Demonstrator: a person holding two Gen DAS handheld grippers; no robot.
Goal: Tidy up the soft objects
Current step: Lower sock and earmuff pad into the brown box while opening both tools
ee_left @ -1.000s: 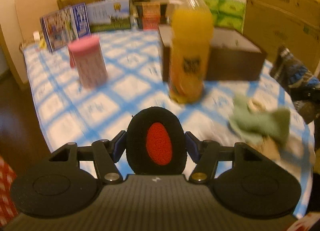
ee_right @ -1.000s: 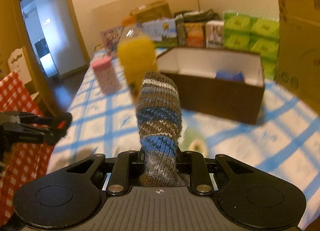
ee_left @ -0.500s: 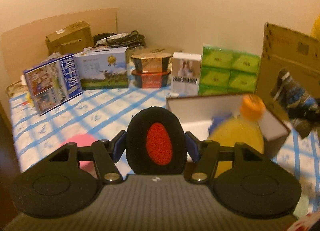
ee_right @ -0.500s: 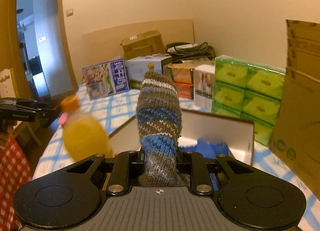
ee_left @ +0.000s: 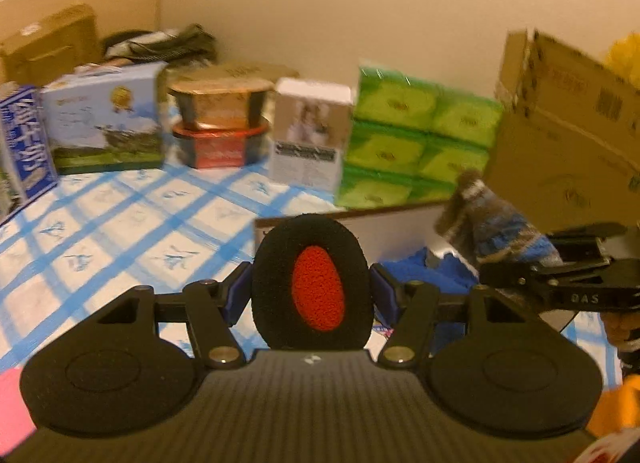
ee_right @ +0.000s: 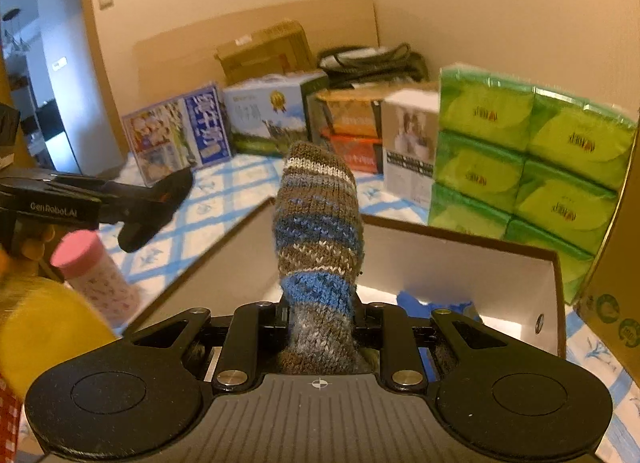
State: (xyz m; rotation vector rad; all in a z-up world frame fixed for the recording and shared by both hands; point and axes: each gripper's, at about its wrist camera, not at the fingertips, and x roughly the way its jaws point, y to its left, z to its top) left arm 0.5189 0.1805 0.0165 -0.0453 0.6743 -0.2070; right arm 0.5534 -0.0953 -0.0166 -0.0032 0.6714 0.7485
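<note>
My left gripper (ee_left: 311,295) is shut on a black oval foam pad with a red centre (ee_left: 316,287), held above the near-left side of the open box (ee_right: 472,255). My right gripper (ee_right: 320,323) is shut on a brown, blue and white striped knitted sock (ee_right: 318,219), held over the box; the sock also shows in the left wrist view (ee_left: 492,223). A blue cloth (ee_left: 424,275) lies inside the box, also seen in the right wrist view (ee_right: 420,299). The left gripper appears at the left of the right wrist view (ee_right: 160,199).
A pink-lidded cup (ee_right: 94,275) and an orange juice bottle (ee_right: 44,327) stand left of the box on the blue checked tablecloth (ee_left: 120,223). Green tissue packs (ee_right: 532,159), cartons and food tubs (ee_left: 218,119) line the back. A tall cardboard box (ee_left: 568,135) stands at the right.
Both grippers have moved forward and come closer to the box. The sock now hangs over the box opening, and the foam pad is nearer the box's left edge. Both grips are unchanged.
</note>
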